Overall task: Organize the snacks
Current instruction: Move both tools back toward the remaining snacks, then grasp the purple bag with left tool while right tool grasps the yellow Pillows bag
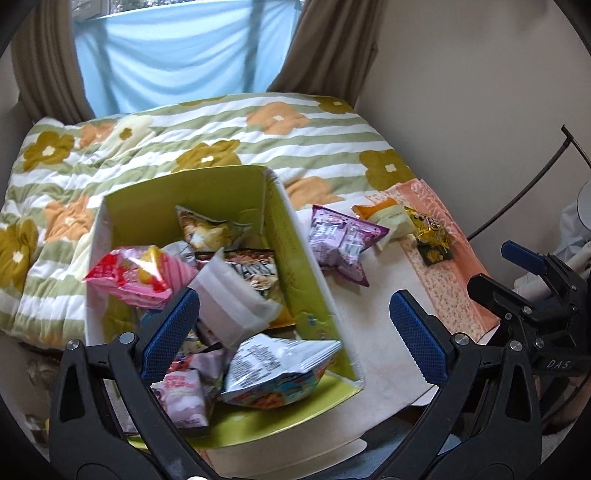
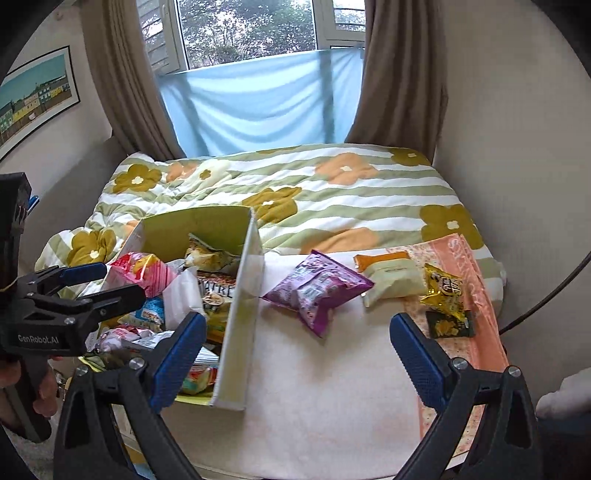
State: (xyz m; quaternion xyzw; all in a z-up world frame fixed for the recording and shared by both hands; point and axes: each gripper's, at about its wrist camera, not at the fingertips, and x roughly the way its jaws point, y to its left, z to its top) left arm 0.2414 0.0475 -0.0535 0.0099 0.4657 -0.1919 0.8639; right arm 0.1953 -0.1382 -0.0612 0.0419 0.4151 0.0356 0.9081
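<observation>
A green-lined cardboard box (image 1: 295,236) (image 2: 240,295) sits on the bed, holding several snack packets, among them a pink one (image 1: 136,277) (image 2: 144,273). Right of the box lie a purple packet (image 1: 340,240) (image 2: 317,288), a cream-and-orange packet (image 1: 388,218) (image 2: 391,277) and a yellow packet (image 1: 430,229) (image 2: 443,288) above a small dark packet (image 2: 448,325). My left gripper (image 1: 295,321) (image 2: 99,282) is open and empty, over the box's near part. My right gripper (image 2: 295,350) (image 1: 509,266) is open and empty, low over the white cloth right of the box.
The bed has a green-striped floral quilt (image 2: 332,199). A white cloth (image 2: 314,387) lies under the loose packets and an orange-pink towel (image 2: 472,332) lies along its right side. A wall stands to the right; curtains and a window (image 2: 251,33) at the far end.
</observation>
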